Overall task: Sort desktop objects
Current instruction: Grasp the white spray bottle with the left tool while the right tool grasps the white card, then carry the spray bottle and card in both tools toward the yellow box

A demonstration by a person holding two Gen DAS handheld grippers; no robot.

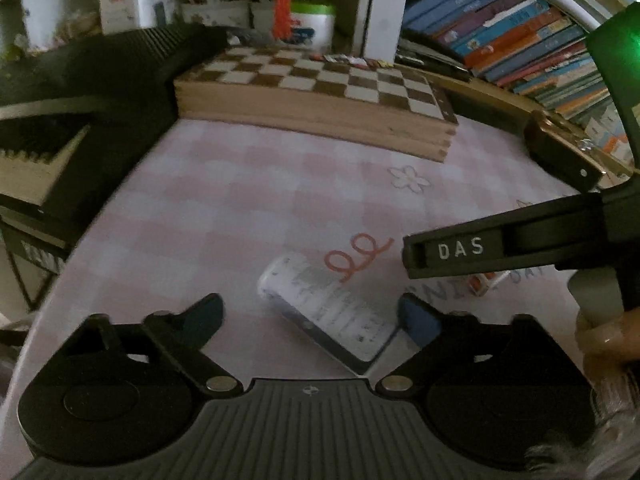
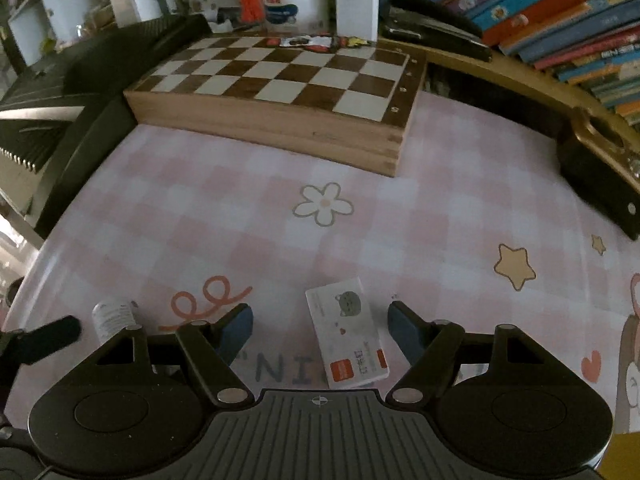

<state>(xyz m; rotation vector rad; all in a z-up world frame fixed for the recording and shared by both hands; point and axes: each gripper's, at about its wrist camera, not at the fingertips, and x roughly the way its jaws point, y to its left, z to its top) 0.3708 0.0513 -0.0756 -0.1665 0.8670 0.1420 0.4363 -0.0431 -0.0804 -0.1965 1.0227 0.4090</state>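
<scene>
A white tube (image 1: 328,308) with grey print lies on the pink checked tablecloth (image 1: 240,208), slanted between the fingers of my left gripper (image 1: 312,318). That gripper is open, its blue pads to either side of the tube and off it. In the right wrist view a small white card pack (image 2: 348,332) with a cat picture and red labels lies between the fingers of my right gripper (image 2: 320,330), which is open too, pads apart from it. The tube (image 2: 114,316) also shows at the left there. One black finger (image 1: 452,250) of the right gripper reaches in from the right.
A wooden chessboard box (image 2: 280,92) lies at the back of the table. A black keyboard (image 1: 60,92) borders the left side. Books (image 1: 520,36) lean on a wooden shelf (image 2: 500,68) at the right, with a black stapler (image 2: 432,28). A hand (image 1: 608,336) holds the right gripper.
</scene>
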